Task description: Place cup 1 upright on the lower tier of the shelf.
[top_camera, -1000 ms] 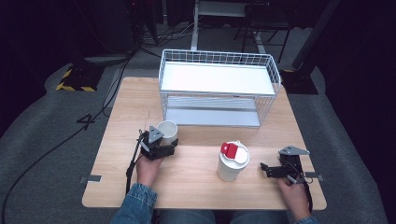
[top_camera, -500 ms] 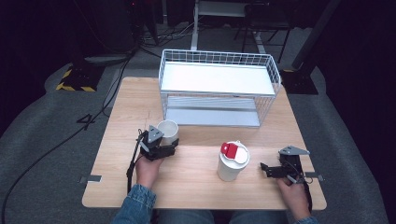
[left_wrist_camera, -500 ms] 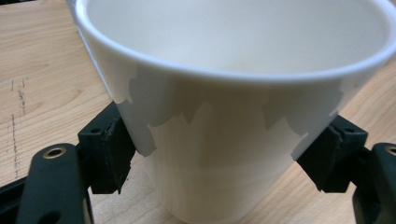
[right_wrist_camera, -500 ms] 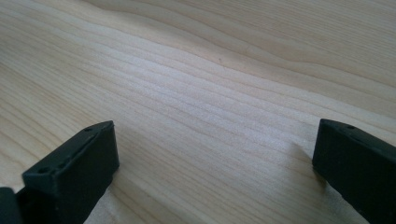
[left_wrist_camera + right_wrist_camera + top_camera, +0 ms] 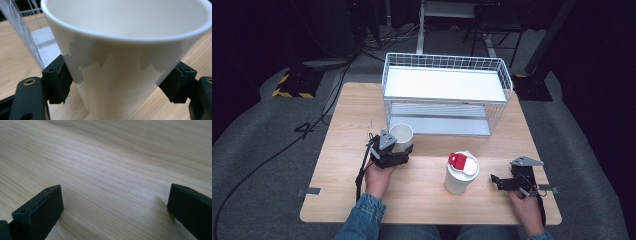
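Note:
A white open paper cup (image 5: 401,134) is clamped between the two jaws of my left gripper (image 5: 401,144), near the rack's front left corner and slightly above the table. In the left gripper view the cup (image 5: 130,75) is close up, upright, with a black pad (image 5: 58,80) pressing on each side of it; my left gripper (image 5: 120,83) is shut on it. My right gripper (image 5: 495,181) rests at the table's front right, pointing left. Its jaws stand apart over bare wood (image 5: 115,177) with nothing between them.
A white tumbler with a red-tabbed lid (image 5: 461,172) stands between the two hands. A white two-level wire rack (image 5: 447,95) occupies the back of the wooden table (image 5: 342,130). Cables and stands lie on the dark floor behind.
The left gripper has risen with the cup and shifted slightly right, toward the rack. The right gripper has stayed where it was.

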Motion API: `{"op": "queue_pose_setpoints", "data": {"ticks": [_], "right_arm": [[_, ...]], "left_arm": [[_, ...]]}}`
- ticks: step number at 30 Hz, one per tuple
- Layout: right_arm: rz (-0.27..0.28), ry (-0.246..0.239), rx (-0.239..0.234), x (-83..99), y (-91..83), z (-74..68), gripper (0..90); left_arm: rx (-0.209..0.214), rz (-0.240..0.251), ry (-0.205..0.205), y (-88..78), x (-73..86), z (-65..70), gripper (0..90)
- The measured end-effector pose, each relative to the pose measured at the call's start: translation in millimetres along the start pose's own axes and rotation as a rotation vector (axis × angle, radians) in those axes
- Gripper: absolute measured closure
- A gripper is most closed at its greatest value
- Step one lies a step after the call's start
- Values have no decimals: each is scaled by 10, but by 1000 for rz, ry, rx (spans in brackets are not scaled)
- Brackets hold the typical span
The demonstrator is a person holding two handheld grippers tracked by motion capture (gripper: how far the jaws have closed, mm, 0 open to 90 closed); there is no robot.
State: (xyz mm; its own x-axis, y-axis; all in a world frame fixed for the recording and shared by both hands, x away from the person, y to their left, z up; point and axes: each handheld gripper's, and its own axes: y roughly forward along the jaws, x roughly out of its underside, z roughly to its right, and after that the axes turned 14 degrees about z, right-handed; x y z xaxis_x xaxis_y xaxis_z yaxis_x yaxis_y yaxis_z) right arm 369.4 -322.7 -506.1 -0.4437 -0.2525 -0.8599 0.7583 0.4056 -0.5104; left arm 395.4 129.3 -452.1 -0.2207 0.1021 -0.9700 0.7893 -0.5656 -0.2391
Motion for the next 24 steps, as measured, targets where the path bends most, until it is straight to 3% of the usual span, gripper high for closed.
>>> {"op": "queue_pose_setpoints", "data": {"ticks": [16, 19, 21, 24], "right_arm": [[0, -1, 0, 0, 0, 0, 5], [0, -1, 0, 0, 0, 0, 6], [1, -2, -5, 1, 1, -3, 6], [0, -3, -4, 0, 0, -7, 6]], "left_arm": [[66, 31, 31, 328, -315, 224, 224], [68, 53, 30, 362, -336, 237, 224], [74, 41, 11, 410, -351, 245, 224], [73, 44, 13, 446, -365, 258, 224]]}}
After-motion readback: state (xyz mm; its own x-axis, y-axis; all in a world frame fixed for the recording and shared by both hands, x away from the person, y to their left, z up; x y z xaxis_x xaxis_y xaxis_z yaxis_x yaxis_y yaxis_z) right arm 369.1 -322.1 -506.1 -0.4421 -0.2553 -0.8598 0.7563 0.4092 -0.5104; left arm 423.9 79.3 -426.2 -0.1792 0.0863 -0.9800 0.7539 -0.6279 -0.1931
